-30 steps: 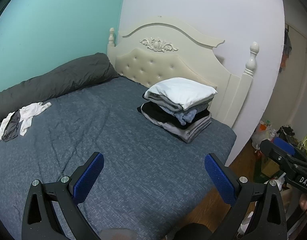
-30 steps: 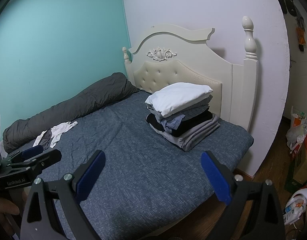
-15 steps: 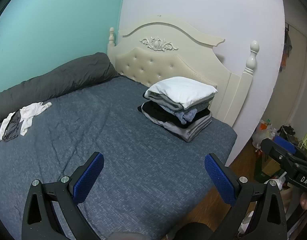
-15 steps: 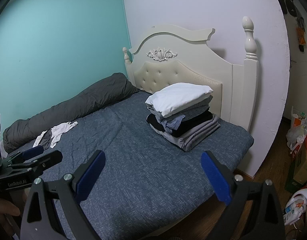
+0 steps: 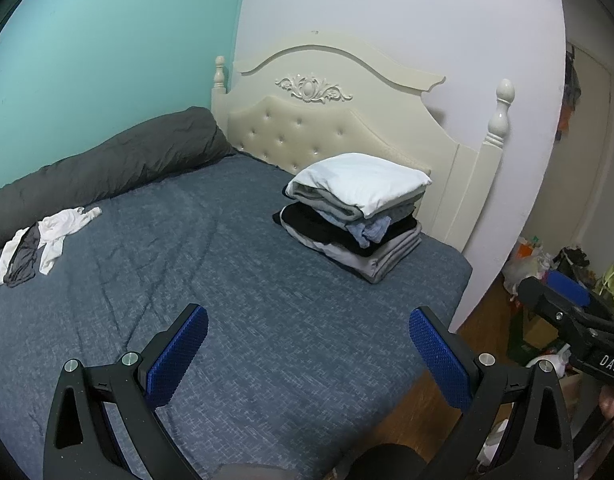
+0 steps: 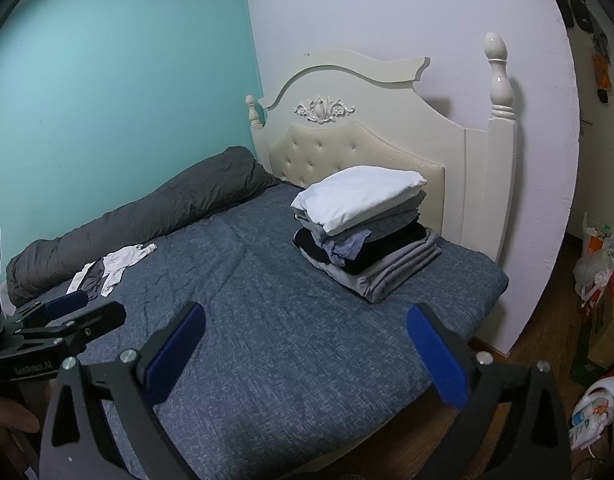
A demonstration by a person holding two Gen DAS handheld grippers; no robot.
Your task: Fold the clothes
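Note:
A stack of folded clothes (image 5: 355,212) (image 6: 363,232), white piece on top, sits on the blue bedspread (image 5: 227,280) near the cream headboard. A small heap of loose white and grey garments (image 5: 39,240) (image 6: 111,266) lies at the far left by the grey bolster. My left gripper (image 5: 307,348) is open and holds nothing, hovering over the near side of the bed. My right gripper (image 6: 305,350) is open too and holds nothing. Each gripper shows at the edge of the other's view.
A long grey bolster (image 5: 107,168) runs along the teal wall. The cream headboard (image 5: 339,120) and its post (image 5: 499,116) stand behind the stack. Bags and clutter (image 6: 599,272) sit on the wooden floor to the right of the bed.

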